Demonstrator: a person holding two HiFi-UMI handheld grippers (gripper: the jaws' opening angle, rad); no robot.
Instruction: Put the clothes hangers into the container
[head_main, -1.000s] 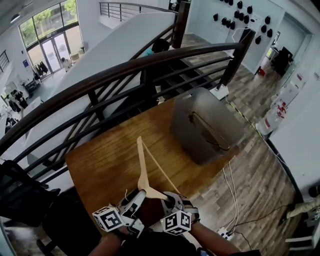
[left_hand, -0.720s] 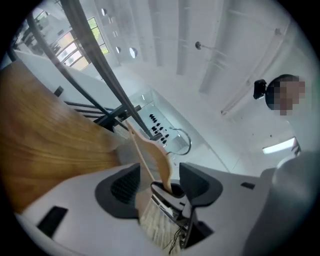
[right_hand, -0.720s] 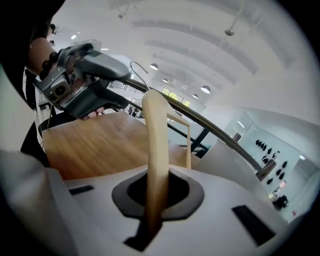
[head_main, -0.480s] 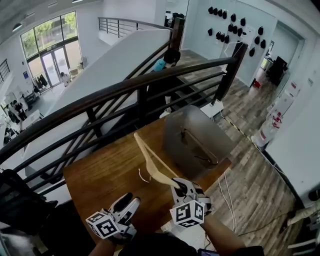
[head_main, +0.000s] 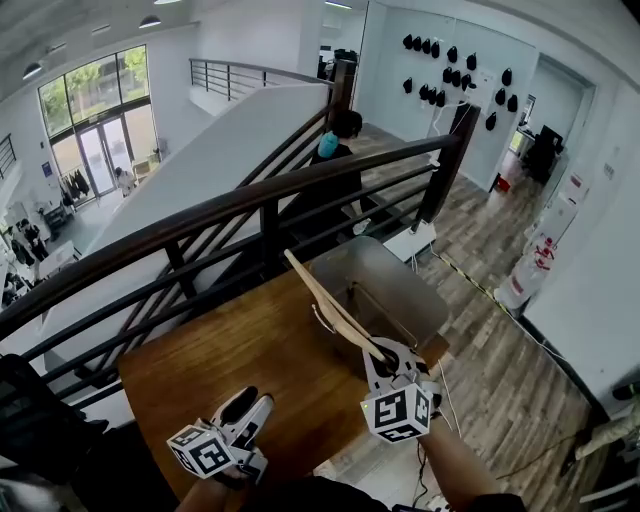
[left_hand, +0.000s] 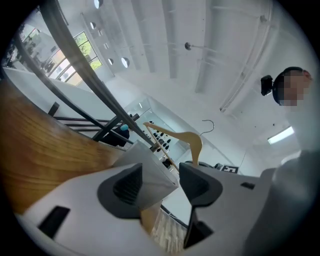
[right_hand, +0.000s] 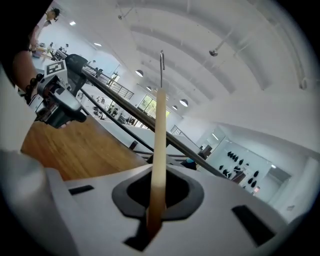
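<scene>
R tool (right_hand: 159, 202) has its jaws together on a pale wooden clothes hanger (right_hand: 159, 135), pinching the wood edge-on. The rest of the hanger runs straight out ahead of the tool, w/ the thin wire hook (right_hand: 161, 62) showing beyond it. In the head view the hanger slants up and away from the R tool and crosses the left rim of the grey, open-topped box container (head_main: 425, 300). The container stands just ahead of that tool on the brown wooden worktop (head_main: 220, 360).

L tool (left_hand: 157, 182) sits to the left of the R one and further back, over the worktop's near part. Its jaws are apart (they've just been opening) and nothing sits between the pads. The container's corner and the hanger are only seen beyond them. A dark railing (head_main: 250, 200) runs past the worktop's far edge, ahead of both tools.
</scene>
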